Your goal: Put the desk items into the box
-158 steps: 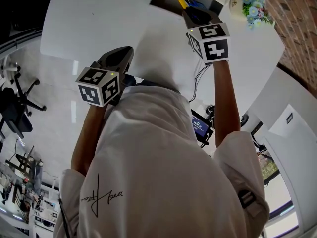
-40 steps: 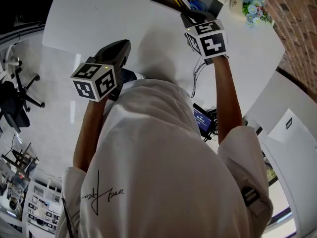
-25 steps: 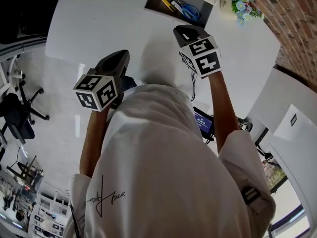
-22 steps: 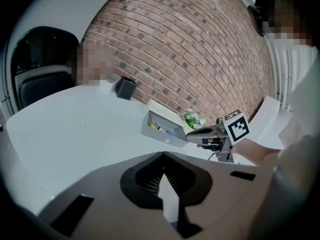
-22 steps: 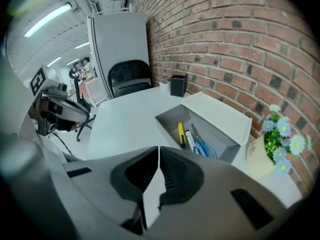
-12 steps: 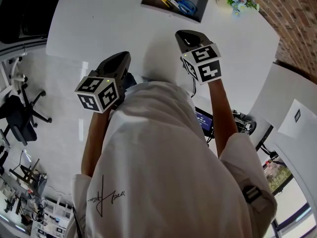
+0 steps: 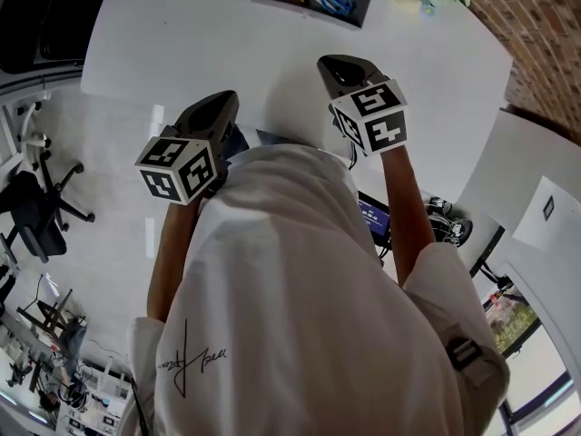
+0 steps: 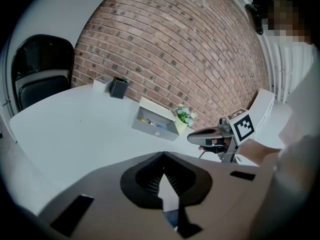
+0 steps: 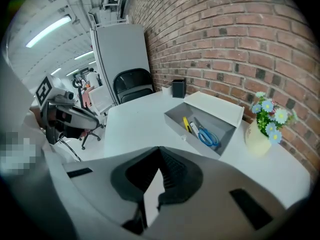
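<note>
**Grippers.** The left hand-held gripper [image 7: 225,103] and the right hand-held gripper [image 7: 332,65] are both clenched. In each gripper view the ribbed pads meet at the tips and nothing lies between them. Both are held over the near edge of the white counter [image 7: 182,34], pointing forward and downward, well apart from the box.

**Box.** The grey open box [image 9: 226,134] rests on the far part of the counter, close to the brick wall [image 9: 225,44]. Its white lid [image 9: 220,106] is raised behind it.

**Contents.** Three slender items lie side by side on the box floor, their long axes roughly parallel and running from the front wall toward the lid.
- A yellow item [image 9: 186,124] lies at the left; its kind cannot be made out.
- A small white-and-dark item [image 9: 195,129] lies in the middle.
- A pair of scissors [image 9: 206,135] lies at the right, its blue handles nearer the front wall and its blades pointing toward the lid.

**Surroundings.** A pale vase of flowers [image 9: 265,121] stands just beside the box. A black container [image 8: 119,88] and a white container [image 8: 102,82] stand farther along the counter, near the wall. A black chair [image 9: 132,84] stands beyond the counter's end.
</note>
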A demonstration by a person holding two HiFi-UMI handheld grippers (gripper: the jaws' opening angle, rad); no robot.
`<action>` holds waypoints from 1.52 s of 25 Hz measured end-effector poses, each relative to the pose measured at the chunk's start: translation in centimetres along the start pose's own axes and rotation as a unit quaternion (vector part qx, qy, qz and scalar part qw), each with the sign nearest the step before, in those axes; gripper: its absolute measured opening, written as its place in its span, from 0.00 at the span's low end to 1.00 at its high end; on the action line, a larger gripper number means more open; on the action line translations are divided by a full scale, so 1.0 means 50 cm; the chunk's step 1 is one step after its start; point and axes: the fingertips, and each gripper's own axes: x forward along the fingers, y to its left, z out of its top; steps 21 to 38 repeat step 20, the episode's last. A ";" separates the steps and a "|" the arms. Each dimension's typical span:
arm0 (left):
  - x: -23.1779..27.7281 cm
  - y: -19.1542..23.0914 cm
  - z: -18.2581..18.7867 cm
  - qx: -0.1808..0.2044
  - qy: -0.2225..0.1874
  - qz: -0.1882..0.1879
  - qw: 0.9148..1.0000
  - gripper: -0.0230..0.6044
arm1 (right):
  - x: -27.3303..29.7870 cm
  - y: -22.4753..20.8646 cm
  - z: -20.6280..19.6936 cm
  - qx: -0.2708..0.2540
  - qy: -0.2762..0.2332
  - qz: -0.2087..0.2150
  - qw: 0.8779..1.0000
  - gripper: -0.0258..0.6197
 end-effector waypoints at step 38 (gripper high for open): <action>0.043 -0.090 -0.013 0.038 0.005 -0.028 0.999 0.04 | -0.067 -0.016 -0.046 0.019 -0.022 -0.001 1.000 0.08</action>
